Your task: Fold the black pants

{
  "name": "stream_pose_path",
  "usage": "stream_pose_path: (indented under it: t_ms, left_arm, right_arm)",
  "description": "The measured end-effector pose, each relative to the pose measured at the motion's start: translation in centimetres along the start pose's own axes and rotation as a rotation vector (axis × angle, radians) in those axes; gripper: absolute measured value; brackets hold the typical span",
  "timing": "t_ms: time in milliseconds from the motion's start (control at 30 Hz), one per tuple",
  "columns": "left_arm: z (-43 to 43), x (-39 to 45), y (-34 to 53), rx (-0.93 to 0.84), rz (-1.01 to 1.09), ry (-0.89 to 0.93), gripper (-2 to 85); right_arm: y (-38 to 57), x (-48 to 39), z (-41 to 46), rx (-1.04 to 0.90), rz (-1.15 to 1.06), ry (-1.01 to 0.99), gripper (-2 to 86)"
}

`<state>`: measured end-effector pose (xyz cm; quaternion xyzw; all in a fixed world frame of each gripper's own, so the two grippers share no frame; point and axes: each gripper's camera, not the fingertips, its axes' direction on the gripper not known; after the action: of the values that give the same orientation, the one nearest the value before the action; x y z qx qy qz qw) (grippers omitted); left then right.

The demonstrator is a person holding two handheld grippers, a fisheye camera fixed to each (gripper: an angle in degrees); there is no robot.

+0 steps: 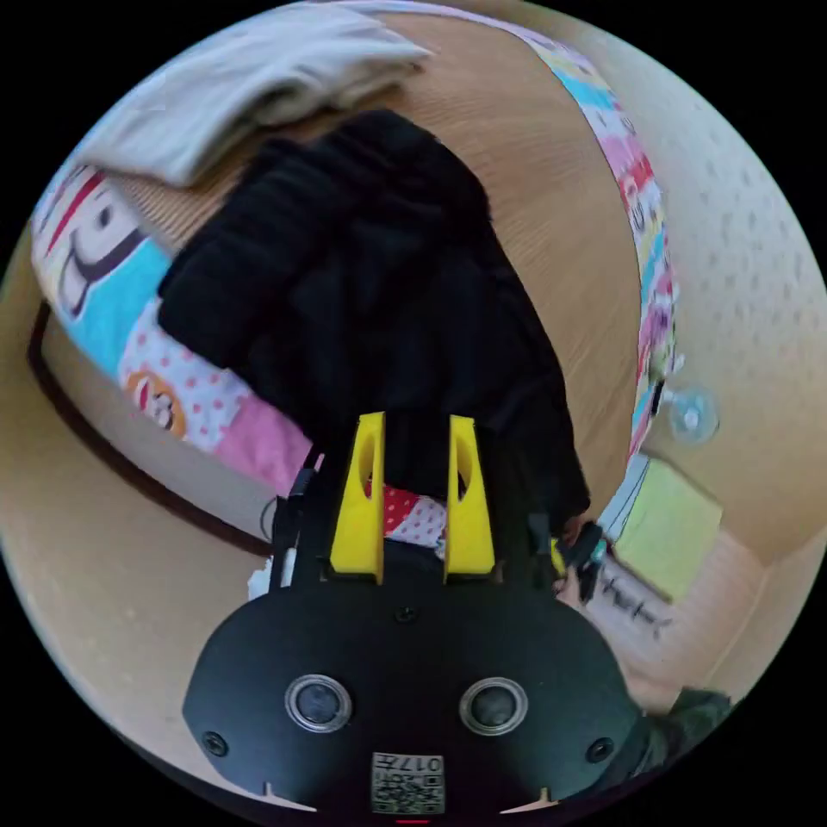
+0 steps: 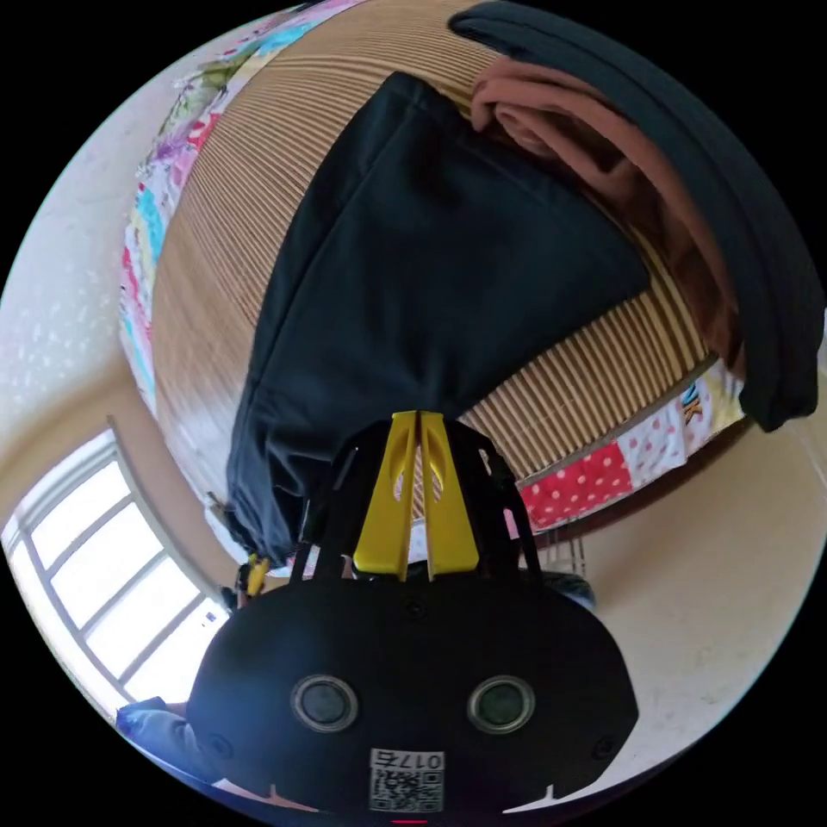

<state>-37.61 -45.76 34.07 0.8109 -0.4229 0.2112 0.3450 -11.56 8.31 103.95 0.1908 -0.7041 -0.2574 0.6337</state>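
The black pants [image 1: 370,284] lie bunched on a striped bamboo mat [image 1: 534,172] on a bed, and one end hangs over the bed's edge. My left gripper [image 1: 415,424] is open, its yellow jaws set apart just below that fabric. In the right gripper view the black pants [image 2: 431,258] look flatter, with one end sagging off the mat [image 2: 250,215]. My right gripper [image 2: 418,418] is shut, and its tips meet on the near edge of the pants. The right gripper [image 1: 570,551] also appears small in the left gripper view, beside the hanging end.
A pale folded cloth [image 1: 241,77] lies on the mat beyond the pants. A brown garment [image 2: 603,155] and a dark one [image 2: 715,189] sit at the mat's far side. A patchwork quilt [image 1: 215,396] edges the bed. A window [image 2: 103,568] and bare floor [image 2: 732,568] surround it.
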Motion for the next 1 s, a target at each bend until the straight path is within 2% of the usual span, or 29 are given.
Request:
stream_pose_path:
  t_ms: [33,100,167,233,300,333,400,467,500,567,600,633,733,767,833,900,933,1000]
  left_arm:
    - [-1.4,-2.0,1.0,0.089,-0.142,0.022,14.8]
    - [-2.8,-4.4,2.1,0.198,-0.294,0.06,19.4]
    - [-2.9,-5.9,1.9,0.24,-0.326,0.104,22.7]
    - [-1.7,-7.2,0.2,0.194,-0.295,0.079,23.8]
    - [-1.0,-8.3,-1.1,0.191,-0.294,0.058,21.7]
    - [-0.4,-8.9,-1.9,0.179,-0.283,0.089,16.3]
    - [0.4,-9.2,-3.1,0.165,-0.241,0.181,11.2]
    - [0.8,-8.5,-4.0,0.137,-0.161,0.187,8.9]
    - [0.8,-7.6,-4.7,0.109,-0.044,0.202,8.1]
    - [0.3,-6.2,-5.7,0.071,0.117,0.332,7.6]
    - [-0.9,-5.0,-6.2,0.061,0.274,0.469,7.3]
    - [-2.6,-3.7,-6.4,0.051,0.429,0.519,7.2]
    - [-5.9,-2.9,-6.8,0.08,0.624,0.406,7.3]
    - [-6.1,-3.6,-7.3,0.085,0.595,0.366,7.4]
    - [-4.9,-8.0,-9.6,0.078,0.29,0.168,7.5]
    - [-3.4,-10.9,-10.6,0.063,0.087,0.151,7.2]
    - [-3.1,-11.5,-10.7,0.096,0.041,0.177,7.2]
    - [-3.5,-10.6,-10.4,0.174,0.094,0.233,7.1]
  right_arm:
    - [1.1,0.8,-0.3,0.018,0.021,-0.044,0.4]
    - [3.0,1.8,-0.5,0.038,0.053,-0.091,0.4]
    - [4.8,2.7,-0.2,0.045,0.087,-0.13,0.4]
    - [7.2,3.6,0.6,0.033,0.129,-0.172,0.4]
    - [8.9,4.1,1.0,0.027,0.156,-0.194,0.3]
    - [9.8,4.2,1.2,0.028,0.169,-0.206,0.3]
    - [11.1,4.3,1.2,0.031,0.179,-0.225,0.3]
    - [11.9,4.2,1.0,0.038,0.174,-0.242,0.3]
    - [12.2,4.1,0.9,0.037,0.166,-0.247,0.3]
    - [12.6,3.9,0.6,0.028,0.155,-0.244,0.3]
    - [12.8,3.8,0.4,0.026,0.15,-0.242,0.3]
    - [12.9,3.6,0.1,0.029,0.143,-0.25,0.3]
    - [13.3,3.2,-0.4,0.05,0.131,-0.304,0.3]
    - [13.4,3.1,-0.4,0.054,0.131,-0.318,0.3]
    - [13.9,2.8,-0.2,0.055,0.128,-0.371,0.3]
    - [14.1,2.9,0.0,0.039,0.133,-0.396,0.3]
    - [14.3,3.0,0.1,0.026,0.136,-0.412,0.3]
    - [14.5,3.4,-0.4,0.02,0.131,-0.435,0.3]
